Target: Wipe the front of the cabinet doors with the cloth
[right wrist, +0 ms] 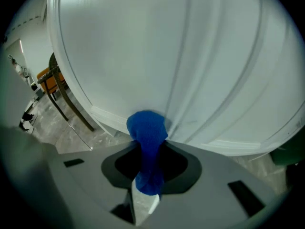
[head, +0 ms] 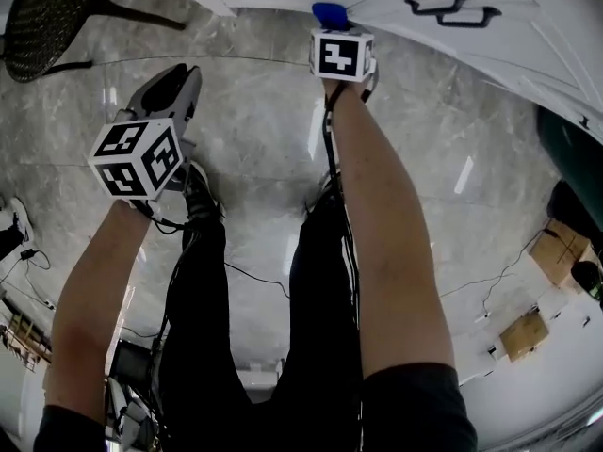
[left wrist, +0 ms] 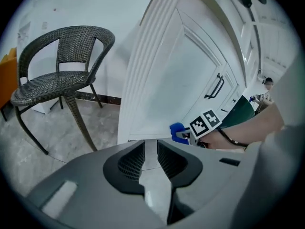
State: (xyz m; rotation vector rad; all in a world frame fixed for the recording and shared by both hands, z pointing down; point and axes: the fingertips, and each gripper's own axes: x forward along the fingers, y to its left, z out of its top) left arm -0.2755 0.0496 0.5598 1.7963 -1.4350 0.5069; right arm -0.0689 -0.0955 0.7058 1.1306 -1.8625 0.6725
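The cloth [right wrist: 147, 132] is being gripped in the right tongs [right wrist: 148, 152], which are being held closed on it. Its long axis is lying along the line of the tongs, and its bunched end is projecting straight ahead. That end is being pressed against the door [right wrist: 167, 56], low on the panel near the bottom rail; contact is judged, not confirmed. The unwiped face is being presented above and to the side of the cloth, towards the handles [head: 452, 8]. The left tongs [left wrist: 151, 159] are being held slightly apart with nothing between them, well back from the door over the floor. The right hand is judged the nearer, so the stroke is being left to it.
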